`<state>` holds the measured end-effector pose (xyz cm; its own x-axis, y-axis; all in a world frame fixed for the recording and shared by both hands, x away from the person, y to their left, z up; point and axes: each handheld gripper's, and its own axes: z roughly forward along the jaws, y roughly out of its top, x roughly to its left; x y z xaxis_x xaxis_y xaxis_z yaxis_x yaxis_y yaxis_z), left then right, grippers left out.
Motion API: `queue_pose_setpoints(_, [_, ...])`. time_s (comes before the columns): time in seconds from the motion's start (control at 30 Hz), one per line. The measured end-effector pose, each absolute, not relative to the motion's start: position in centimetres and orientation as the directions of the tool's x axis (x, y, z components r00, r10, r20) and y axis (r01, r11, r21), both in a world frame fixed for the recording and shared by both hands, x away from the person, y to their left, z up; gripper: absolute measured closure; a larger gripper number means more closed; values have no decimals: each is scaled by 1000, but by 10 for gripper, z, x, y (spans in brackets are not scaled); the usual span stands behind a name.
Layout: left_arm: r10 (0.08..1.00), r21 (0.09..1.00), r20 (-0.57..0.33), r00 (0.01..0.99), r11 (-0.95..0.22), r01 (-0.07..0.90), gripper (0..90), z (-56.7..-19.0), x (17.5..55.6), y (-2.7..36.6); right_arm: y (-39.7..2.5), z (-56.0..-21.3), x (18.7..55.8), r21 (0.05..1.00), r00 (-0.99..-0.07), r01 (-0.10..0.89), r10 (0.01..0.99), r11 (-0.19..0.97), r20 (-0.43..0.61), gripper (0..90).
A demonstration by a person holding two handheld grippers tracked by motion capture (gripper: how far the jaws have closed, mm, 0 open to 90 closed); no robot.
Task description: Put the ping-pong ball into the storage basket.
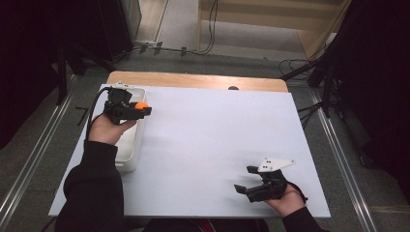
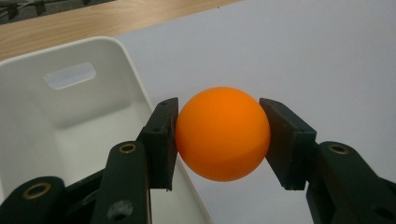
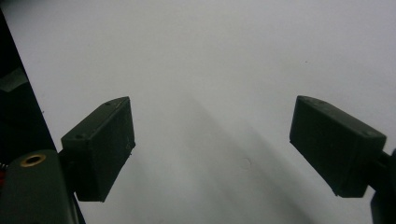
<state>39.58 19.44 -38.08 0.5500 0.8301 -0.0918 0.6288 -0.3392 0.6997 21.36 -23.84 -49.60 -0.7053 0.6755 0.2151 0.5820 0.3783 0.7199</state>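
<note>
Now my left tool [image 2: 219,140] clamps the orange ball [image 2: 223,133] beside the white bin [image 2: 70,107] at upper left — ready to drop; my right tool [image 3: 212,149] idles apart.

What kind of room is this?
Probably a lab or recording room: a table with a white cover, black curtains around it, cables on the grey floor, and hand-held grippers, the left gripper holding an orange ball.

White bin [image 1: 129,145] blocks table's left edge — white sheet [image 1: 212,145] bare elsewhere.
</note>
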Motion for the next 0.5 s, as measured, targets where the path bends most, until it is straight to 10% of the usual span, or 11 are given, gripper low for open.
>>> queue_pose_setpoints(0.5, [857, 702, -83, 509, -312, 640, 501, -381, 397, 210, -238, -496, 214, 720, -702, 583, 679, 376, 215, 127])
